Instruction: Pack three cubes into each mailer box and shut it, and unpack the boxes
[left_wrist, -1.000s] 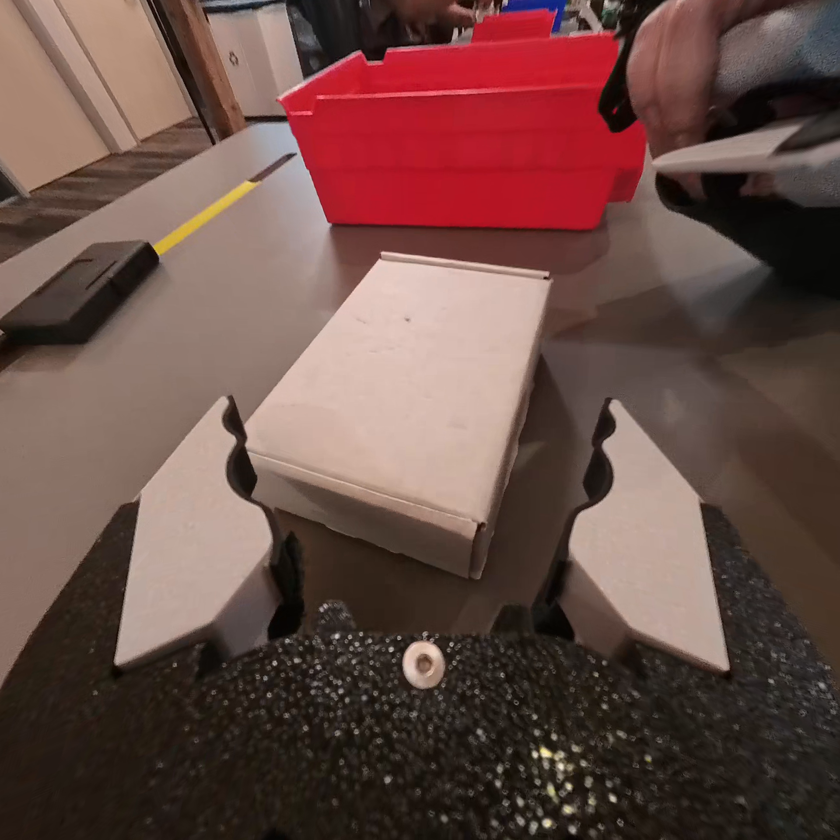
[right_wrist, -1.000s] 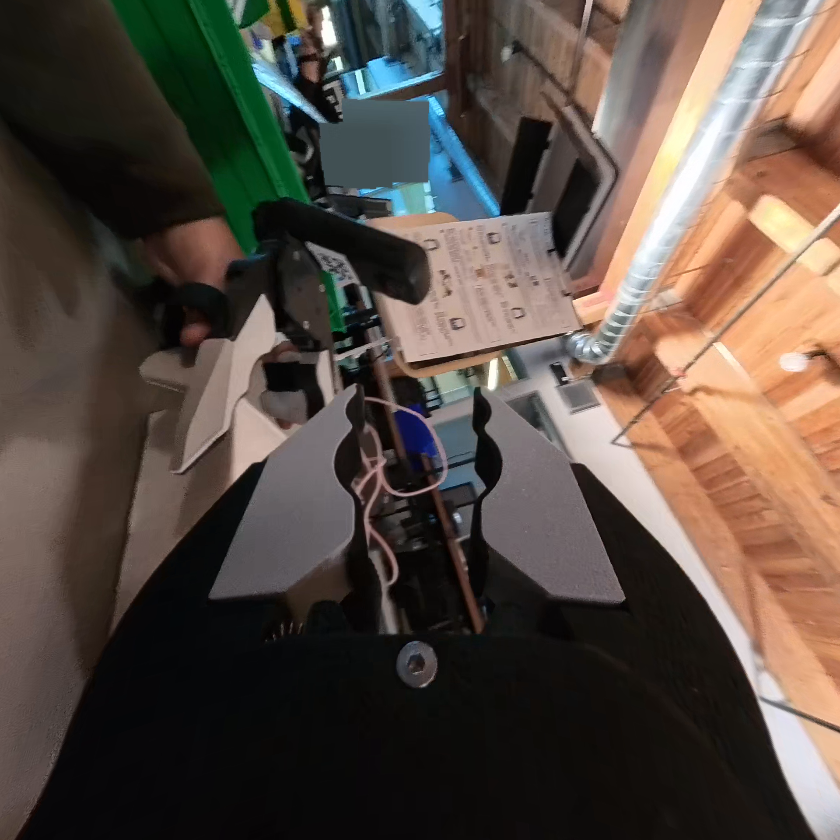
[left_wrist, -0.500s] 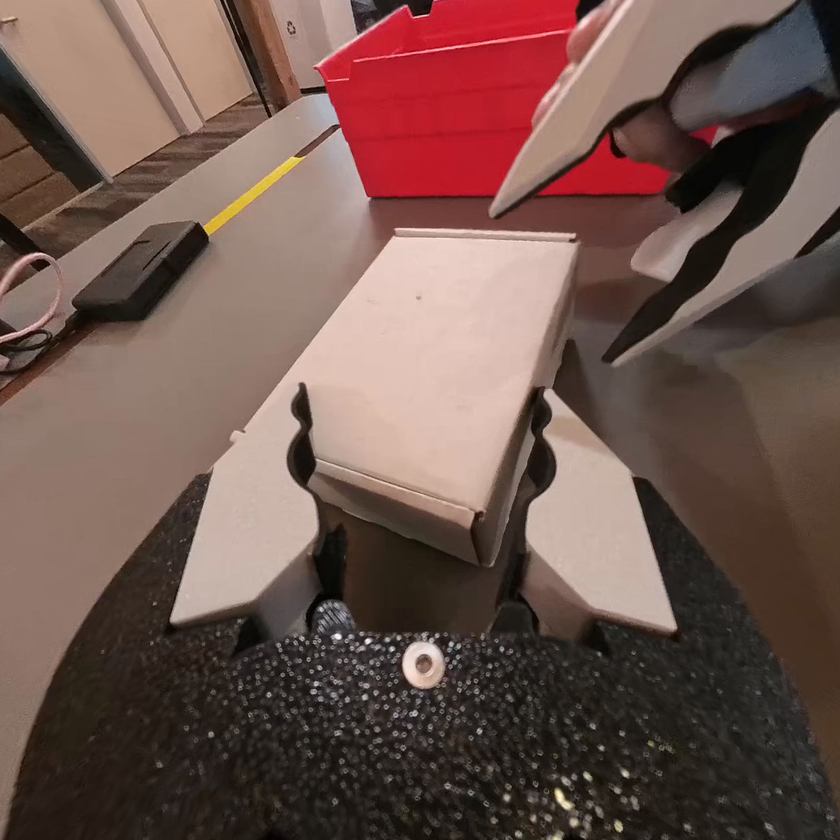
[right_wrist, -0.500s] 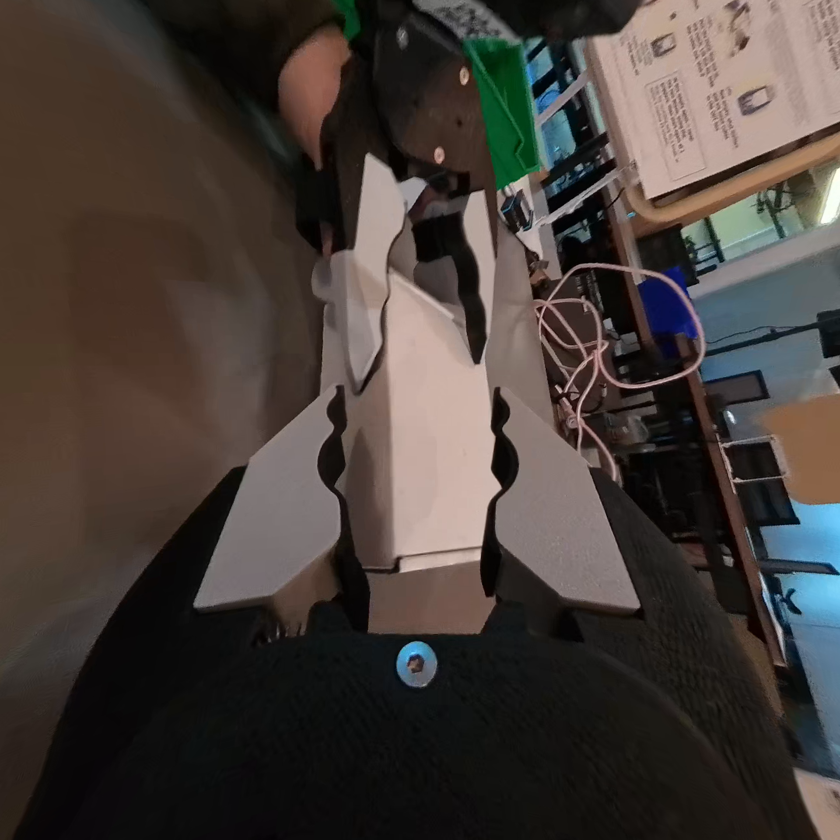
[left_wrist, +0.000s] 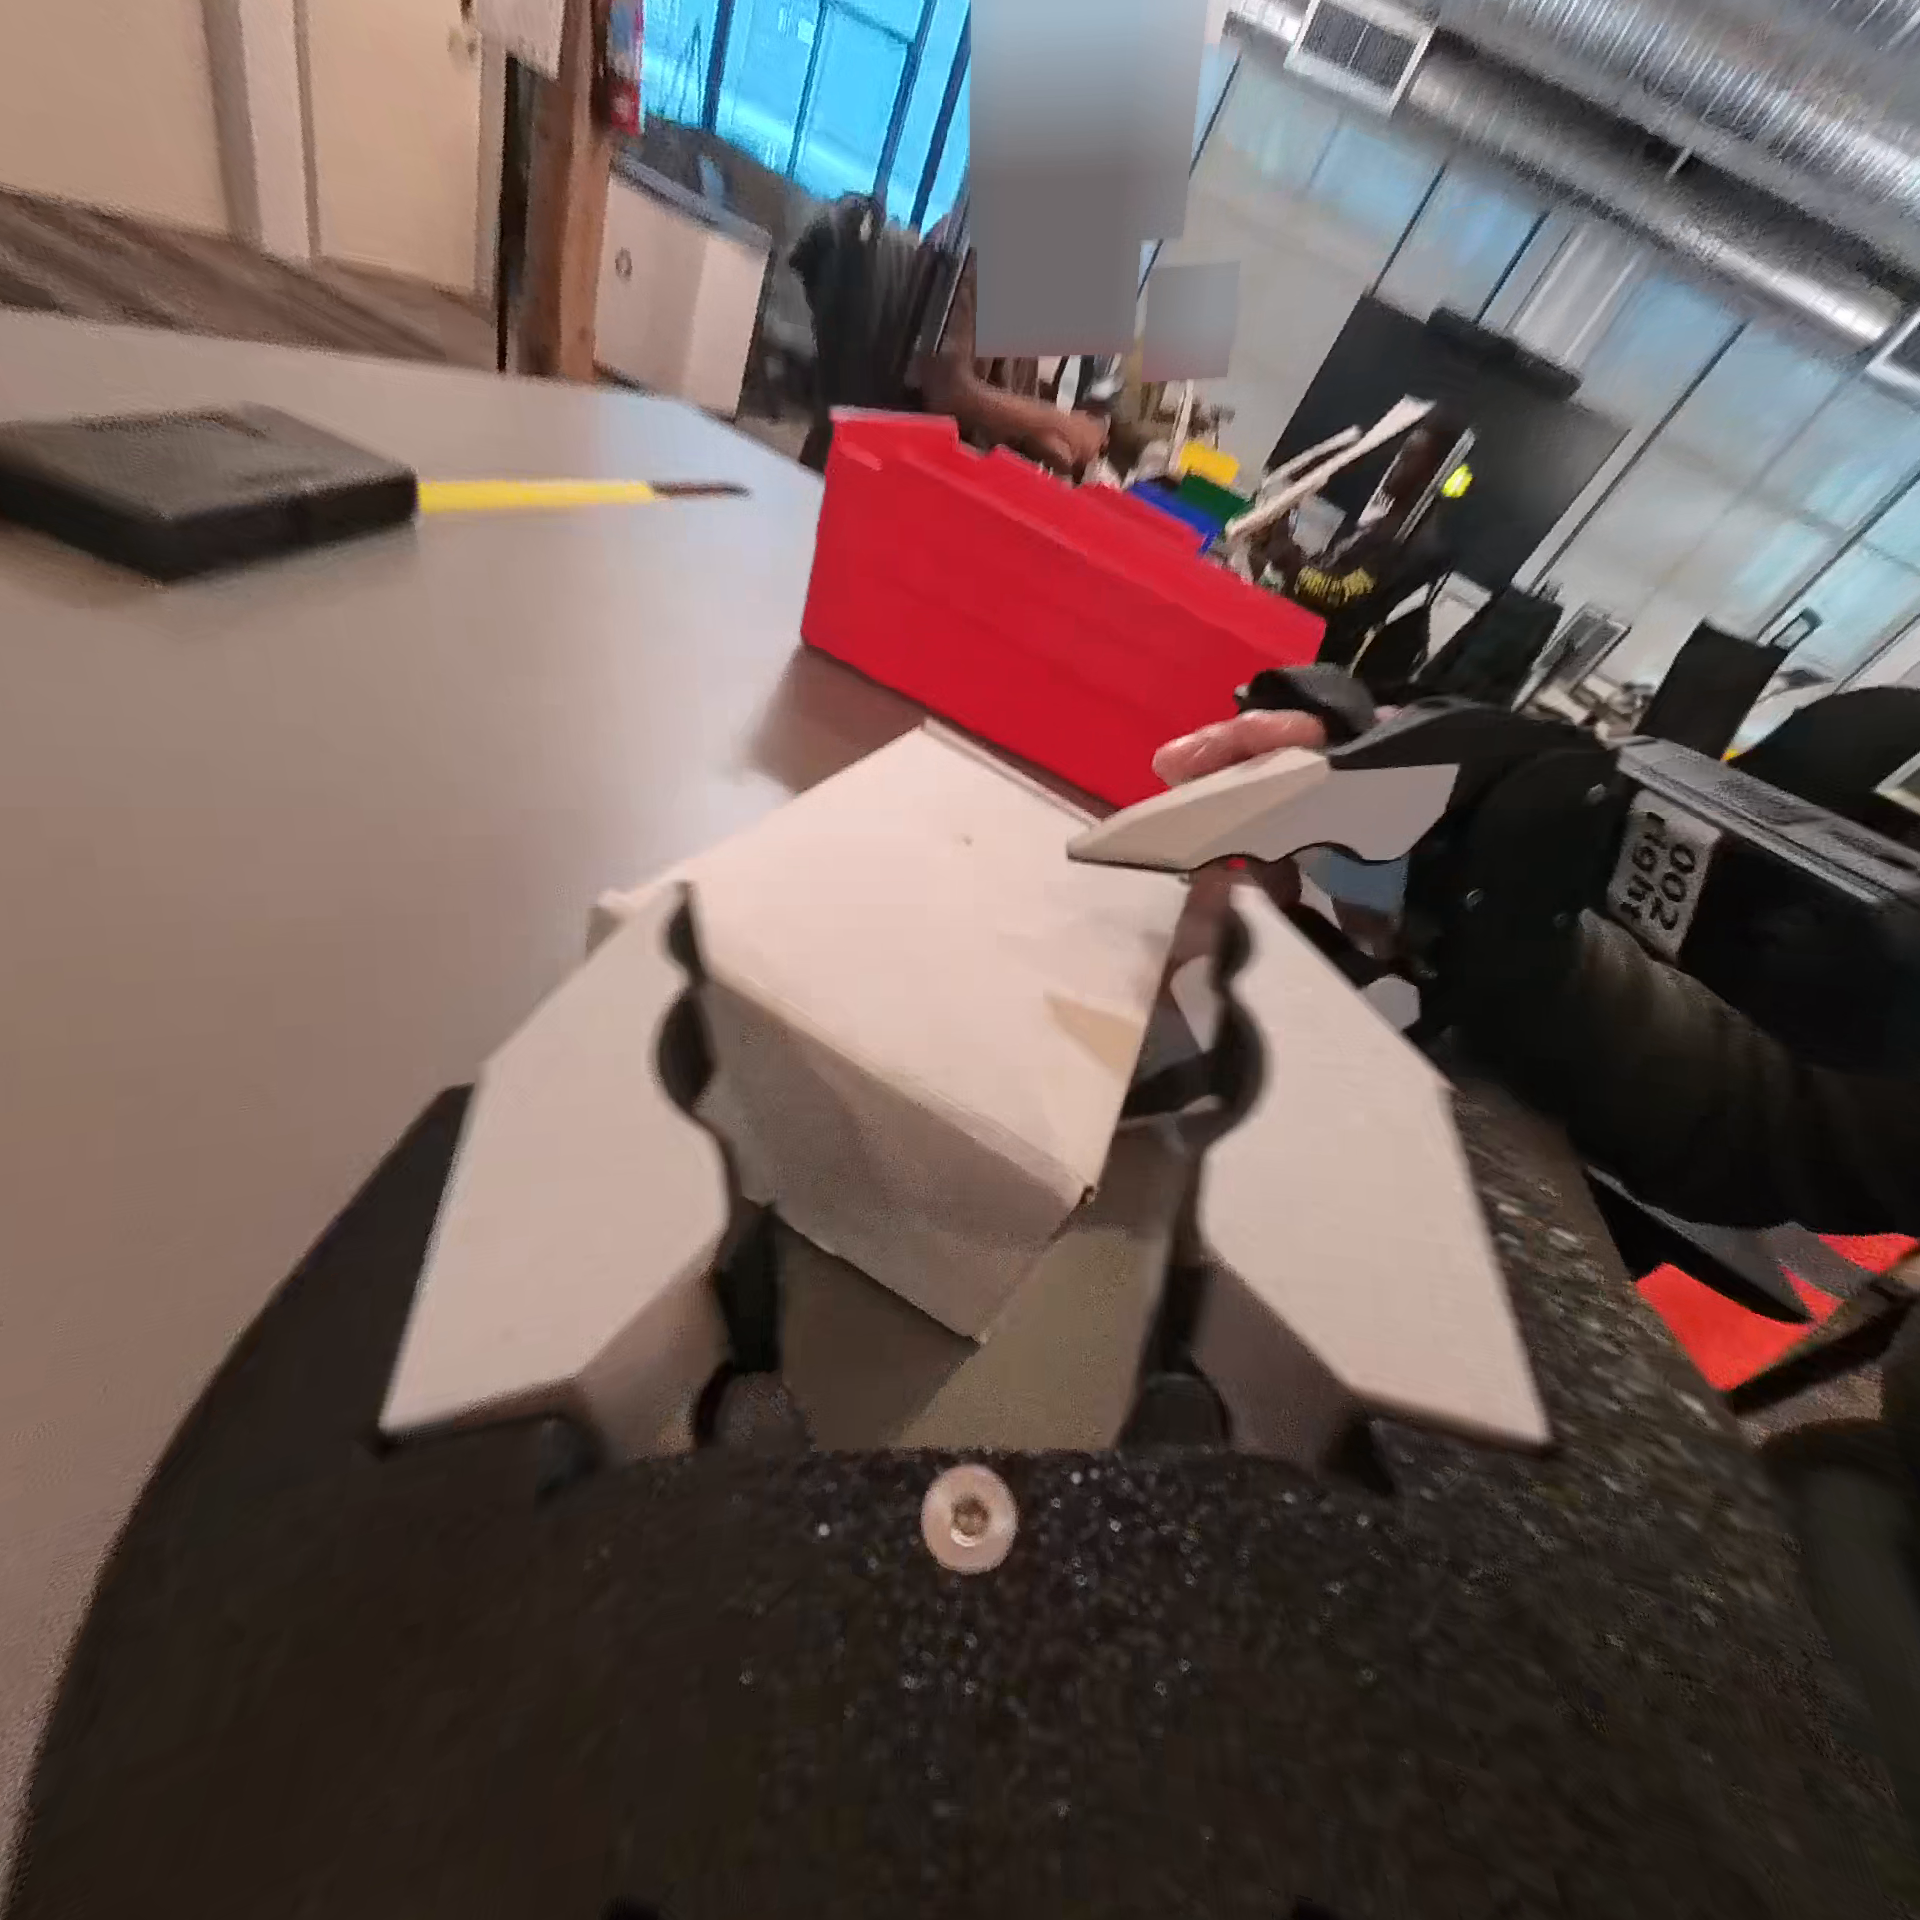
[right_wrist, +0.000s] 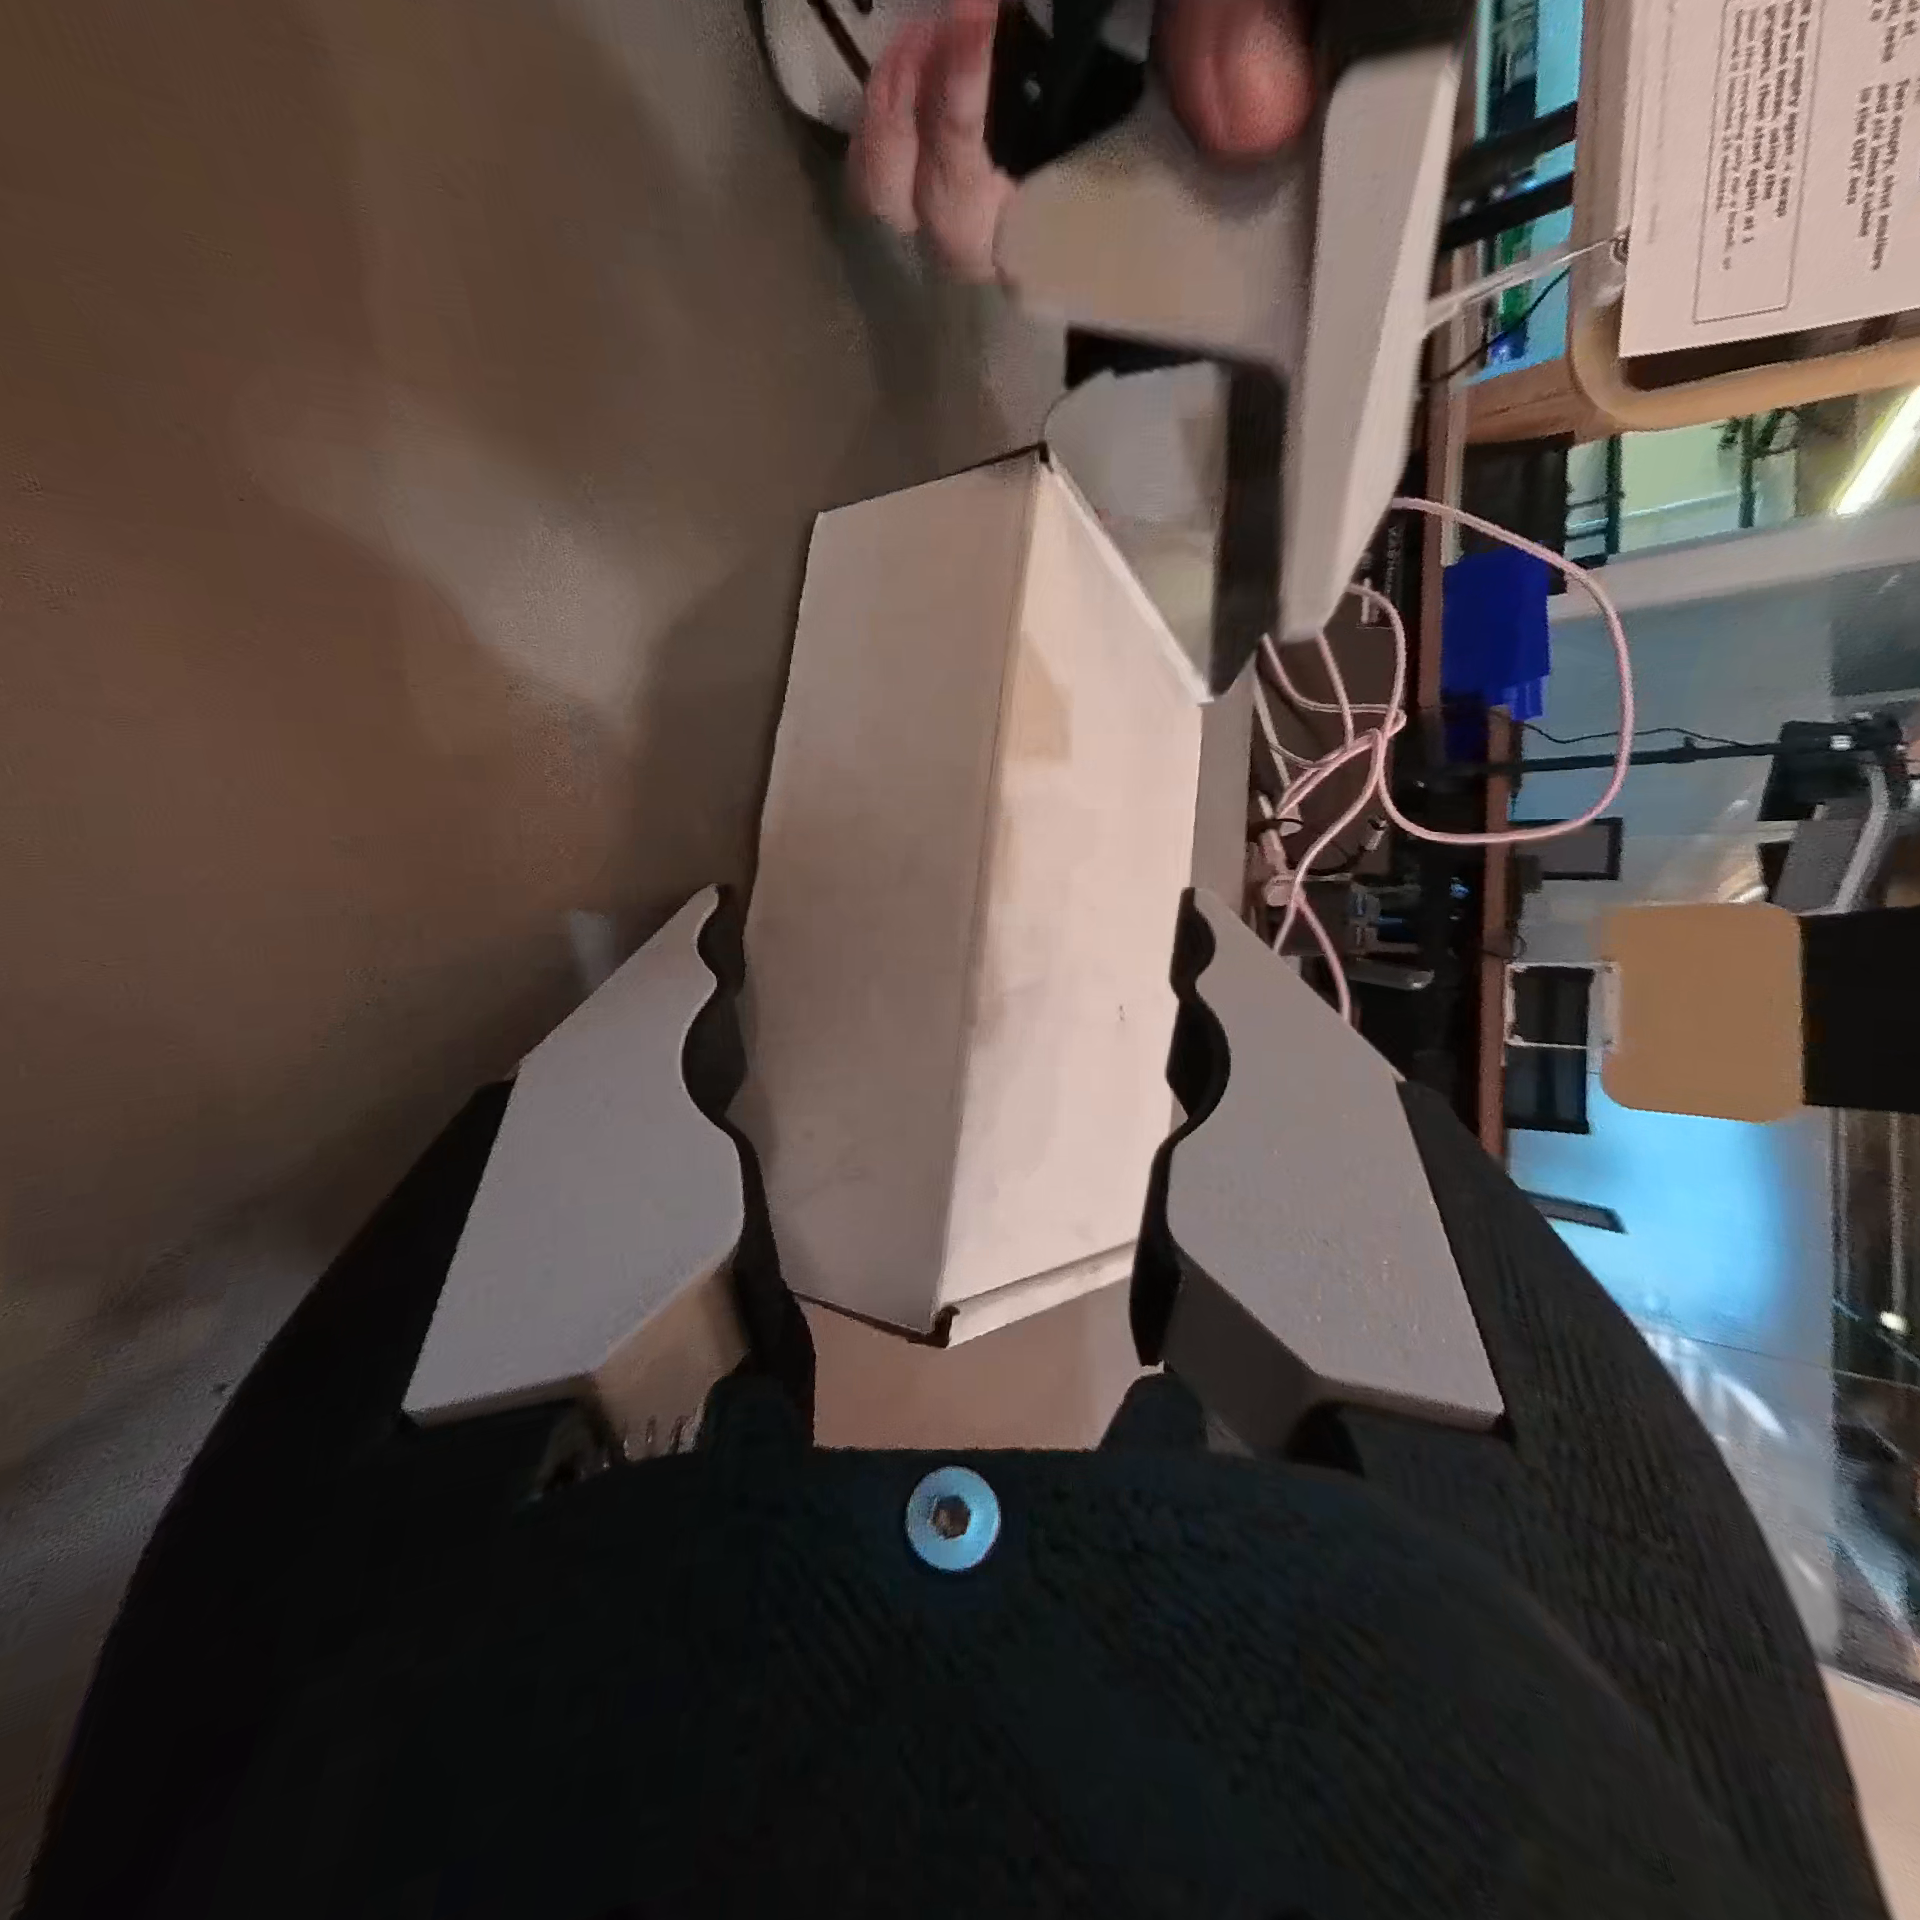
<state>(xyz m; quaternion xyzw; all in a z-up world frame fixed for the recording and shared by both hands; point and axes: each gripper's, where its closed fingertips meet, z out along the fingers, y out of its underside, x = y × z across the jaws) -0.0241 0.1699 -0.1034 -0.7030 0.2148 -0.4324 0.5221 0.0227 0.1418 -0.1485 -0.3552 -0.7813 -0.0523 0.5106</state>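
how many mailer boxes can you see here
1: a closed white mailer box lifted off the grey table, held between the left gripper and the right gripper. More could be hidden inside the red bin.

A flat black rectangular case (left_wrist: 187, 488) lay far left on the grey bench (left_wrist: 364, 748), beside a yellow tape strip (left_wrist: 530, 495).

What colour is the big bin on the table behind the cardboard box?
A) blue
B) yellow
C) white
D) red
D: in the left wrist view the bin standing on the grey table just beyond the closed mailer box is bright red.
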